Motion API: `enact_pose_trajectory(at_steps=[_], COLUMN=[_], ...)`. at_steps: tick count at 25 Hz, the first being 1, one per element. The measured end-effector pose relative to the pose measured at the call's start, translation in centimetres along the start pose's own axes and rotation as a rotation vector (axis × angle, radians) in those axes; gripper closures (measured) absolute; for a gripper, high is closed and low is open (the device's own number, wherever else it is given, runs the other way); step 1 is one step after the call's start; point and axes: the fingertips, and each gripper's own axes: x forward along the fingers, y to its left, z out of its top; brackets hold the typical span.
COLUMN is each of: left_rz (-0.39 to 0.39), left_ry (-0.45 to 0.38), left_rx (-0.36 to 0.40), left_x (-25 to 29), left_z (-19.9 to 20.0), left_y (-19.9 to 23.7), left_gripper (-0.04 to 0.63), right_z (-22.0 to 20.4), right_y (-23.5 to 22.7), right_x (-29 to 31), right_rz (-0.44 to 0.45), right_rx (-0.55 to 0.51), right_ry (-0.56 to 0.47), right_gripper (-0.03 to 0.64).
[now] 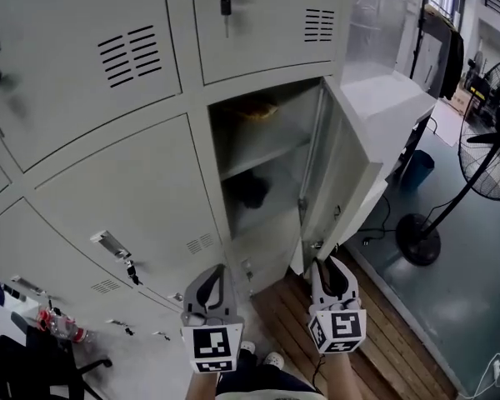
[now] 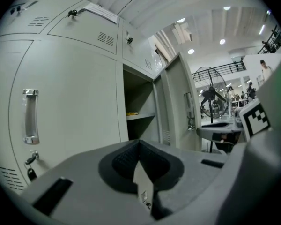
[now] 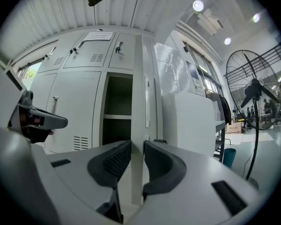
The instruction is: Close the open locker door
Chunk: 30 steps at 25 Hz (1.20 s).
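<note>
Currently my right gripper (image 3: 136, 148) pinches the thin edge of the grey sheet-metal door (image 1: 354, 165), swung wide open; left gripper (image 2: 138, 145) jaws together, empty. Round wire fan (image 1: 492, 150) stands beyond, apart.

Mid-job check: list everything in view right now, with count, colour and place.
locker bank: one, pale grey, left and top of the head view
locker door: one, grey, swung open at the bank's right
shelf: one, grey, inside the open locker
yellowish item: one, on that shelf, unidentifiable
dark item: one, black, below the shelf
keys: at least three, dark, hanging from closed doors
fan: one, black, on the floor at right
bin: one, blue, floor beyond the door
wooden slats: several, brown, underfoot
left gripper: one, grey, jaws together, empty
right gripper: one, grey, jaws clamped on the locker door's edge
</note>
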Motion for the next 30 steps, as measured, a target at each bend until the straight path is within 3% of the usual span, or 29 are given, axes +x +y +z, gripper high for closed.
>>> enact_pose_trajectory(at_steps=[13, 22, 30], left_rz=[0.076, 0.1, 0.133], left_ry=[-0.001, 0.009, 0.005], left_rx=[-0.024, -0.033, -0.035], left_x=[-0.8, -0.8, -1.0], left_z=[-0.4, -1.0, -1.1], left_y=[4.4, 7.0, 9.5], left_gripper=[0.598, 0.597, 0.597], right_z=[0.1, 0.2, 0.3], right_y=[4.5, 7.1, 9.8], right_x=[2.3, 3.8, 6.0], right_rz=[0.055, 0.036, 0.086], right_rx=[-0.01, -0.009, -0.014], right_ry=[-0.01, -0.053, -0.041], right_gripper=[0.503, 0.5, 0.518])
